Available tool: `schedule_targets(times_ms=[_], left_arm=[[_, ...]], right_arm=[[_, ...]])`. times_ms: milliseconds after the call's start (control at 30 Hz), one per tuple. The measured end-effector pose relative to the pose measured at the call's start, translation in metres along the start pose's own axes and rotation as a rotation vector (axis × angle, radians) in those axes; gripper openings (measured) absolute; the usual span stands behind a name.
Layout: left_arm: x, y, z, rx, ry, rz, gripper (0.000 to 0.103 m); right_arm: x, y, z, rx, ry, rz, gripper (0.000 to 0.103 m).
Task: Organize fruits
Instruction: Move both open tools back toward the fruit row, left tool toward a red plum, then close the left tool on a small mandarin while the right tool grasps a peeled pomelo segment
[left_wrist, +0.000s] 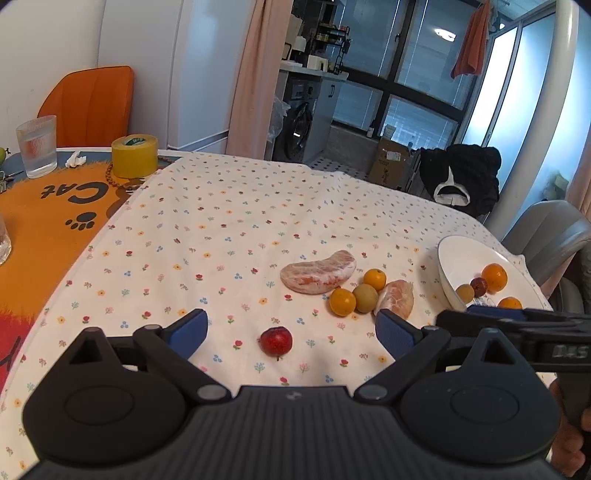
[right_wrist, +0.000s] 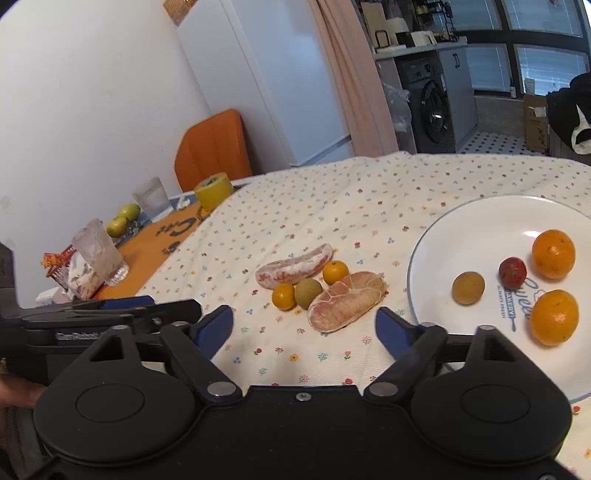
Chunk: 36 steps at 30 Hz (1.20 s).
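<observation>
- The left gripper (left_wrist: 291, 326) has its jaws wide and holds nothing. The small red fruit (left_wrist: 276, 341) lies on the cloth between them. It is round, so a touch from one blue pad (left_wrist: 188, 330) alone could roll it away.
- The right gripper (right_wrist: 304, 326) is also wide and empty, just before the near pomelo piece (right_wrist: 347, 301). This piece looks soft; a hard squeeze may crush it.
- Behind it, two small oranges (right_wrist: 283, 296) and a greenish fruit (right_wrist: 308, 293) lie close together. A push could scatter them.
- The long pomelo piece (right_wrist: 293, 266) is curved and may slip out.
- The white plate (right_wrist: 480, 229) already holds four fruits; a dropped one may knock them.
</observation>
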<state>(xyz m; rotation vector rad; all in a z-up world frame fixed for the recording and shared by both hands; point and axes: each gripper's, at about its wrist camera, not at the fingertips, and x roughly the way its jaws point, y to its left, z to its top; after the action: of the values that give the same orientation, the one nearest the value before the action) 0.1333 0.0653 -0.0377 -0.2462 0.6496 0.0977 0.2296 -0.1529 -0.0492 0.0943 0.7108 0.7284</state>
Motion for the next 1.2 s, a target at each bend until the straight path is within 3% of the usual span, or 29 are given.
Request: schedule_targets(times_ms=[167, 233, 467, 867, 967, 1033, 1200], left_arm=[[0.005, 0.002, 0.002, 0.000, -0.005, -0.014, 0.093], [0.008, 0.003, 0.003, 0.005, -0.006, -0.020, 0.090], [0.022, 0.004, 0.004, 0.002, 0.009, -0.040, 0.068], [0.045, -0.004, 0.005, 0.022, 0.039, -0.096, 0.049], [0.049, -0.004, 0.005, 0.016, 0.046, -0.100, 0.048], [0.051, -0.003, 0.005, 0.017, 0.048, -0.102, 0.048], [0.053, -0.004, 0.005, 0.018, 0.052, -0.106, 0.048]], right_arm=[[0.015, 0.002, 0.001, 0.013, 0.021, -0.032, 0.065], [0.020, 0.003, 0.002, 0.011, 0.025, -0.035, 0.054], [0.040, 0.007, 0.004, -0.007, 0.054, -0.083, 0.054], [0.064, 0.016, 0.000, -0.042, 0.097, -0.164, 0.052], [0.067, 0.017, -0.001, -0.054, 0.091, -0.180, 0.049], [0.068, 0.016, 0.000, -0.062, 0.084, -0.194, 0.037], [0.067, 0.014, -0.001, -0.083, 0.079, -0.191, 0.034]])
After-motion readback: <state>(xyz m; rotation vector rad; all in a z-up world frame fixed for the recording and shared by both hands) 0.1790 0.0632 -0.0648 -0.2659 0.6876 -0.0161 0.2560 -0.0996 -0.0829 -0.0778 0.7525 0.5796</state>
